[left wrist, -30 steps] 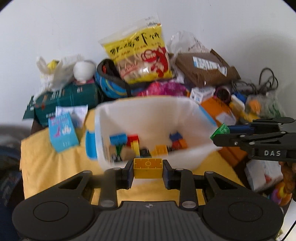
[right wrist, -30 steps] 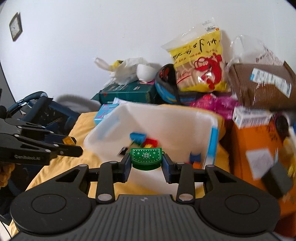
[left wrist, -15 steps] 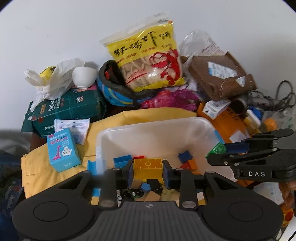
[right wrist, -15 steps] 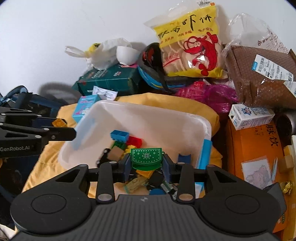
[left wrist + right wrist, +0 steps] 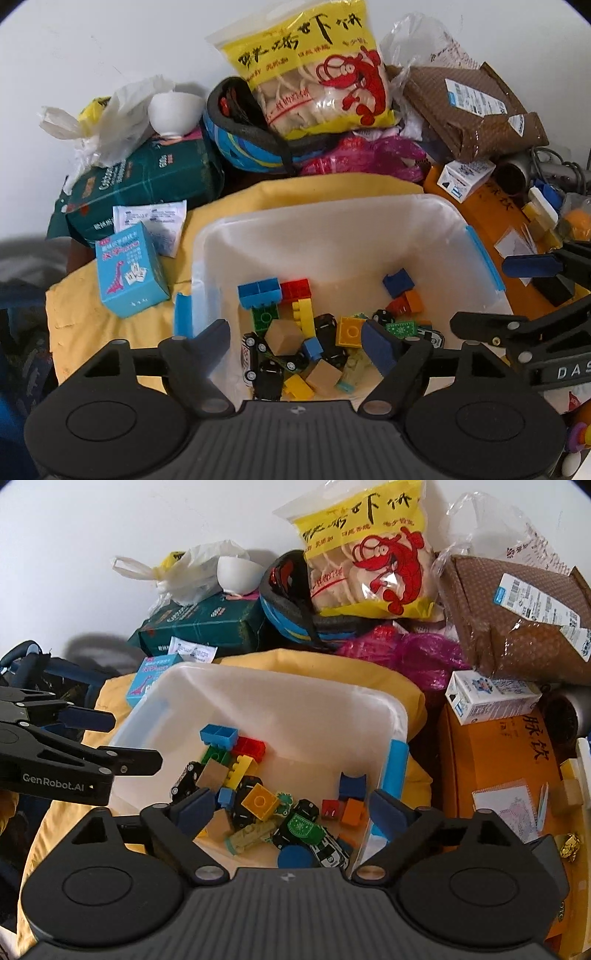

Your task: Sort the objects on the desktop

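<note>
A translucent white bin [image 5: 332,206] [image 5: 280,679] stands on a yellow cloth [image 5: 81,314] and holds several toy bricks and small toy cars. A yellow brick [image 5: 351,326] [image 5: 260,801] and a green patterned piece [image 5: 400,328] [image 5: 304,825] lie loose among them. My left gripper [image 5: 297,336] [image 5: 135,740] hovers open over the bin's near left side, nothing between its fingers. Over the near right corner my right gripper [image 5: 290,806] [image 5: 480,293] is open too and holds nothing.
Clutter rings the bin: a blue dinosaur card box [image 5: 129,273], a dark green pack [image 5: 147,184], a yellow shrimp-cracker bag [image 5: 314,74], a brown parcel [image 5: 517,620], a small carton [image 5: 491,698] and an orange box [image 5: 498,775]. A white wall stands behind.
Both grippers moved forward over the bin and opened. The yellow brick left the left gripper and the green piece left the right one; both now lie in the bin.
</note>
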Available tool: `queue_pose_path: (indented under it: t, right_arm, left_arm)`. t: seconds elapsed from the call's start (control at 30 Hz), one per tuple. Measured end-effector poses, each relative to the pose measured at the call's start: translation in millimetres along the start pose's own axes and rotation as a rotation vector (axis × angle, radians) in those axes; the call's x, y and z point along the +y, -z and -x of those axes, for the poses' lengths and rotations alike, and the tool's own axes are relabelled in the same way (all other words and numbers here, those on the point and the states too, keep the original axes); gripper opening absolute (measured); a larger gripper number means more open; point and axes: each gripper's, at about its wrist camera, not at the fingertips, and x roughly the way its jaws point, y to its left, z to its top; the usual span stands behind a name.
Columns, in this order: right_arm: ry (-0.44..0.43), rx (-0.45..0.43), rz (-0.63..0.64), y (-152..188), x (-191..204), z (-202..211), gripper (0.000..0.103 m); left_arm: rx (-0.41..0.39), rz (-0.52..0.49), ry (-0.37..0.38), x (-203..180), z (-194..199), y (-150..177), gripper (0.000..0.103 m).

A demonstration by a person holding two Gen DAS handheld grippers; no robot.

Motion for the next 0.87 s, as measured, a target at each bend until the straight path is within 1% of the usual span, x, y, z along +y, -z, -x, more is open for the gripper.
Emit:
queue_pose_path:
  t: [0.4,0.67,0.87]
  right_arm:
    - [-0.004,0.008,0.014,-6,4,-7,0.095]
    - [-0.001,0.012,0.005,-7,5,-11,0.095]
    - [0.0,0.013,0.004,-8,4,-14,0.095]
  left_arm:
    - [0.027,0.038,-0.013,12,-11,-11,0.085]
    - [0.053,0.03,-0.027,14,-20,-13,0.085]
    - [0.034,0.025,-0.018,14,-22,-14,0.085]
